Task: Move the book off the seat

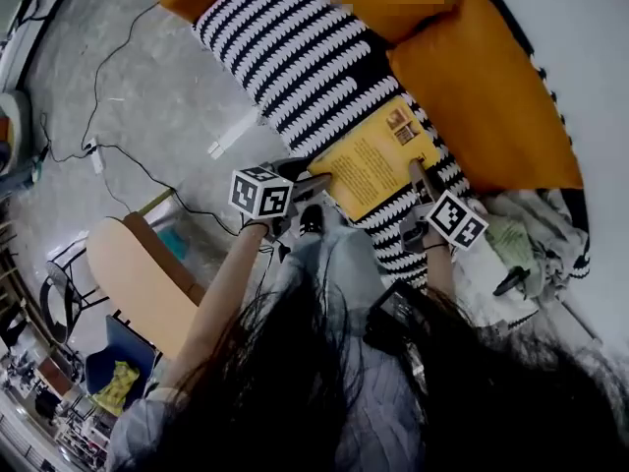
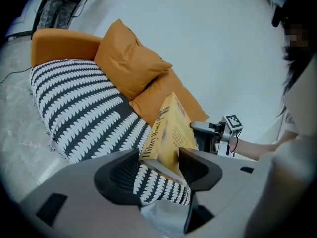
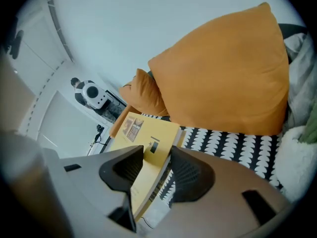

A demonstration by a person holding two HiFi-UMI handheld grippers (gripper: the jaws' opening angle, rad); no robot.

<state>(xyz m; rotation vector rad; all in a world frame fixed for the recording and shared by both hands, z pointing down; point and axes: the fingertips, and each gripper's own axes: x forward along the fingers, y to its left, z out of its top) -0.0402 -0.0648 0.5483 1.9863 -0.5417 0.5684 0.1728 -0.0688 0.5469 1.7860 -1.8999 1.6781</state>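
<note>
The book (image 1: 378, 160) lies mid-frame, its long axis slanting lower left to upper right. The left gripper (image 1: 310, 183) jaws straddle its lower-left corner, wide and unclamped. The right gripper (image 1: 420, 175) jaws pinch its lower-right edge.

Mottled grey hard floor (image 1: 147, 67) spreads from 9 to 12 o'clock, crossed by thin black cables (image 1: 118, 148). A black-and-white patterned sofa (image 1: 295, 57) with plump orange fabric cushions (image 1: 482, 96) runs toward 1 o'clock. A curved pale wooden furniture piece (image 1: 138, 283) sits at 8 o'clock. A plain white wall (image 2: 208, 33) stands behind.
</note>
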